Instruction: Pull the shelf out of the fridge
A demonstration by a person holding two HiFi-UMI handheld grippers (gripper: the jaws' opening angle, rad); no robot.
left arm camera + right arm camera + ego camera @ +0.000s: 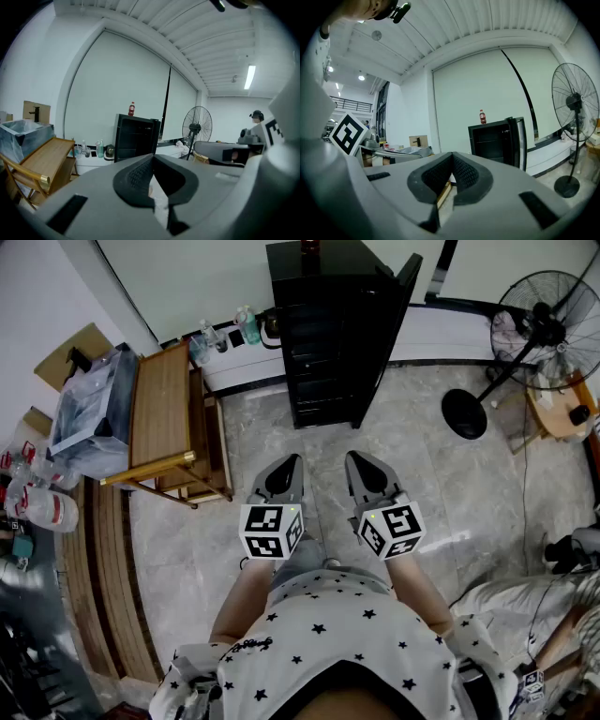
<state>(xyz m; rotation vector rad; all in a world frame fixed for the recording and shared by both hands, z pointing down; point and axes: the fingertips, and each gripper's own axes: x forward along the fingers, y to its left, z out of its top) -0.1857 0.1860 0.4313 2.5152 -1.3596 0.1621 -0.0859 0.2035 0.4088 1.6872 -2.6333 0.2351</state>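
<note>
Both tools are held side by side close to the person's body, well short of the fridge (pixel 323 334).

Left gripper (pixel 289 465): jaws closed tip to tip, nothing between them.

Right gripper (pixel 358 463): jaws likewise together, empty.

The black fridge stands at the far side of the floor against the wall, door swung open to the right. The shelf (pixel 490 140) sits inside the cabinet, not yet drawn out.

A red bottle (pixel 482 116) stands on the fridge top. A pedestal fan (pixel 548 324) is at far right and a wooden table (pixel 164 409) at left.
</note>
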